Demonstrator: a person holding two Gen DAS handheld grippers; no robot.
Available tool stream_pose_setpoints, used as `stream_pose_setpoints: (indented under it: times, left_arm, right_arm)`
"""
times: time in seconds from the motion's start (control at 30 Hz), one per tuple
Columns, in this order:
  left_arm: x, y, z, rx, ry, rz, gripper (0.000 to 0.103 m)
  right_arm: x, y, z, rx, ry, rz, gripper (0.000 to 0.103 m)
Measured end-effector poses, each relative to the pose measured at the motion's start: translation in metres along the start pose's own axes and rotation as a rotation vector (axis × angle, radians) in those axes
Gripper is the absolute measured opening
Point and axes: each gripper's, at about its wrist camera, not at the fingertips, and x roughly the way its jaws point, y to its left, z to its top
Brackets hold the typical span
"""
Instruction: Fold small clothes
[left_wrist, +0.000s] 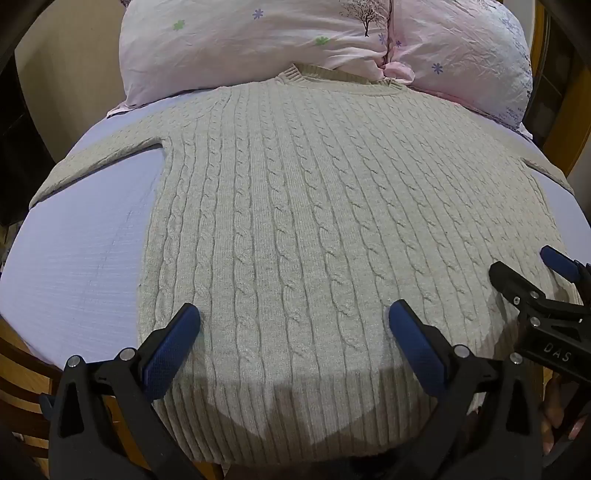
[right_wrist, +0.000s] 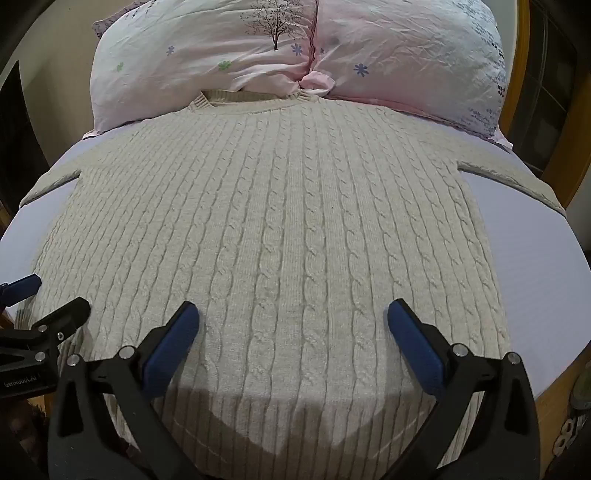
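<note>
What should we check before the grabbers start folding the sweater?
1. Sweater lies flat: ok.
2. Both sleeves spread out to the sides: ok, though the cuffs are out of view.
3. Left gripper open, empty: ok.
4. Right gripper open, empty: ok.
5. Collar touches the pillows: not ok if it needs room there.
6. Hem fully on the bed: cannot tell.

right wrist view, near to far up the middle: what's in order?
Open right gripper → ribbed hem of the cream cable-knit sweater → sweater body → ribbed neckline → pink floral pillows.
</note>
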Motion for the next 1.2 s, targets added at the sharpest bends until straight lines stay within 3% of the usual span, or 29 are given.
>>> stream_pose_setpoints:
  times: [1.2]
  left_arm:
    - [-0.0003,0.0000,0.0000,0.001,-0.007,0.001,0.102]
  right_arm:
    - [-0.0008,-0.0013,-0.0008,-0.001,-0.006,0.000,0.101]
